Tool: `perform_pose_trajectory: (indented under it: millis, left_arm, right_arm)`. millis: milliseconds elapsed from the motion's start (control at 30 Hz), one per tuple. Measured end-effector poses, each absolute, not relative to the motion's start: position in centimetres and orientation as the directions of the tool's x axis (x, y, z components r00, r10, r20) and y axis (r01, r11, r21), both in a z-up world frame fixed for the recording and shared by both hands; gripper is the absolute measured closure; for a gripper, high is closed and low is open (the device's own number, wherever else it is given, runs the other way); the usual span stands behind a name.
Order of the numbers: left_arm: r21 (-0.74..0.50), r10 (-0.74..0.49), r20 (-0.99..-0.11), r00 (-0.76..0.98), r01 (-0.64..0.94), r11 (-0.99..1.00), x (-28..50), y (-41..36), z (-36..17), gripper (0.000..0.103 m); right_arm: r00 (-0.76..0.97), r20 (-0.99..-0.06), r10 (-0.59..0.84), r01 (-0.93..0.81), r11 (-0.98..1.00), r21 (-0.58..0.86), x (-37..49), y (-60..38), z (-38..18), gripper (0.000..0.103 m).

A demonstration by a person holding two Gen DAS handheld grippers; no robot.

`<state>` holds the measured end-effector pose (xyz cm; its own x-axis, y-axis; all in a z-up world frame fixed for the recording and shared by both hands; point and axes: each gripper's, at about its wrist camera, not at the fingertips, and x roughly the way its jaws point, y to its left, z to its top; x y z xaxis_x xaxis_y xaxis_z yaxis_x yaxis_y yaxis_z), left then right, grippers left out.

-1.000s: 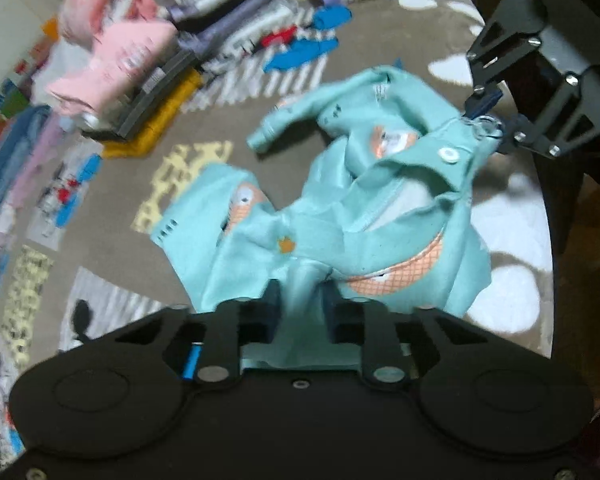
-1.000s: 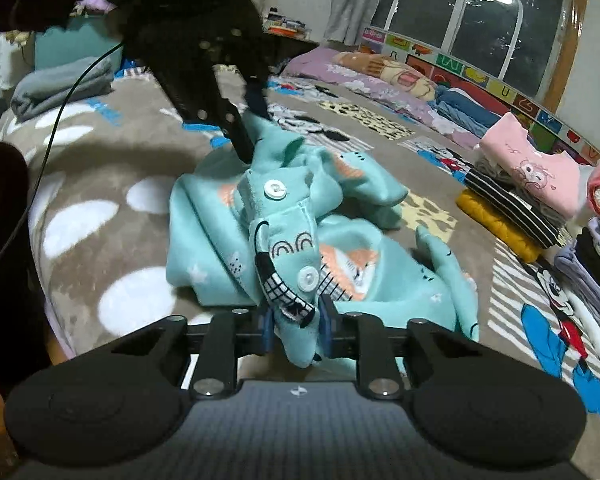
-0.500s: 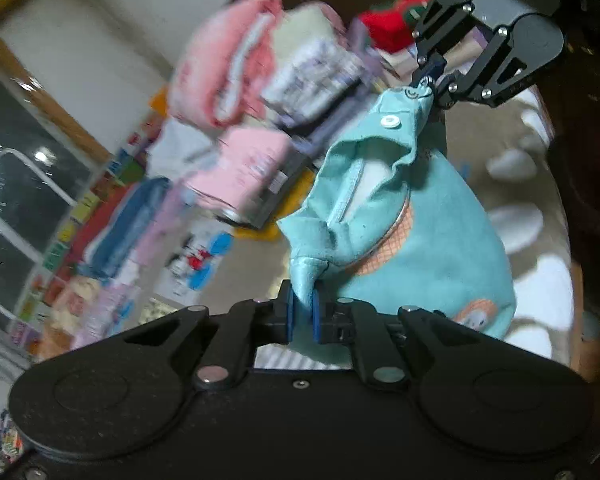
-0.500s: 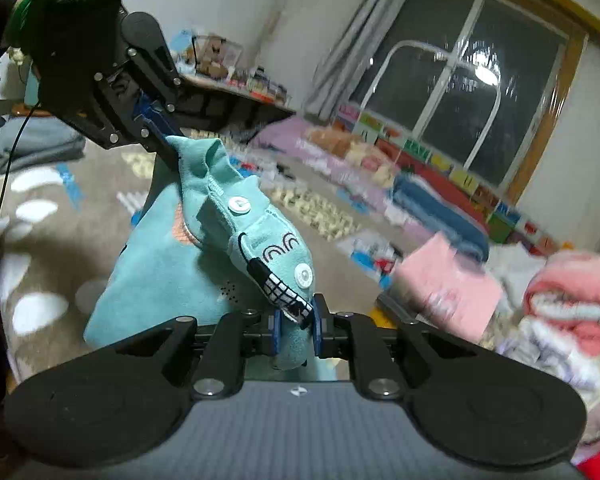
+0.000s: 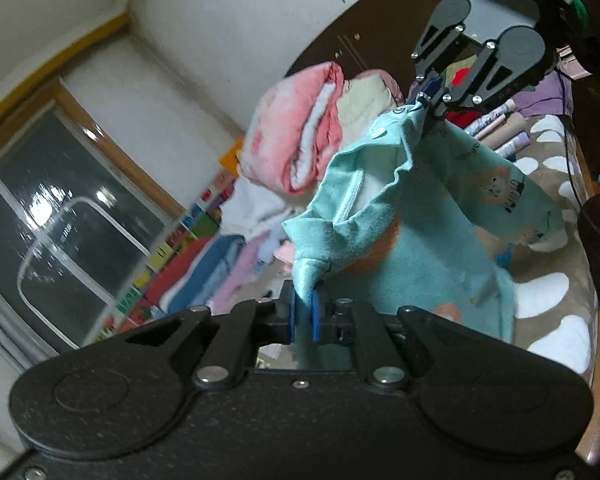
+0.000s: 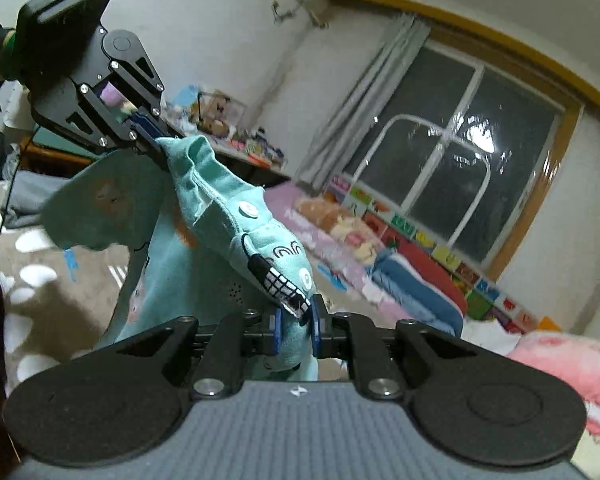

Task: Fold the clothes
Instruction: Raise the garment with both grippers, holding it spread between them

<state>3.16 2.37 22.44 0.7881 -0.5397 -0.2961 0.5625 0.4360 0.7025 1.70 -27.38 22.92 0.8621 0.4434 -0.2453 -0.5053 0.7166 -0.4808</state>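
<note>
I am pinching a bunched corner of the teal garment in my left gripper; its blue pads are squeezing together on the cloth with only the thickness of the fabric between them. My right gripper is clamping another edge of the same garment, the part with the white snap buttons and a black-and-white printed patch, and its pads are standing a little wider around the thicker fold.

In the left wrist view, my right gripper is showing at about one o'clock, holding the cloth up by its tip. In the right wrist view, my left gripper is sitting at about ten o'clock, nipping the far end.

The garment is hanging in the air between the two grippers, its body drooping toward the brown blanket with white spots. Folded clothes are lying stacked beyond it.
</note>
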Motion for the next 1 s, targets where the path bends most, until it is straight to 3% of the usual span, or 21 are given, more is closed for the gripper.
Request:
perform_pose_trajectory:
  millis: [233,533,1000]
  left_arm:
    - [0.736,-0.564,-0.267,0.781,0.544,0.404,-0.1,3.7,22.7,0.096]
    - [0.735,-0.553,-0.337,0.762,0.580,0.351,-0.4,5.2,20.6,0.096]
    - [0.715,-0.407,-0.448,0.796,0.593,0.371,12.8,5.2,17.0,0.096]
  right_arm:
    - [0.822,-0.245,0.514,-0.563,0.670,-0.484,-0.9,-27.5,25.0,0.088]
    - [0.746,-0.334,0.576,-0.661,0.581,-0.475,0.1,-26.2,24.3,0.088]
    - [0.709,-0.423,0.565,-0.705,0.550,-0.447,11.0,-22.3,21.2,0.088]
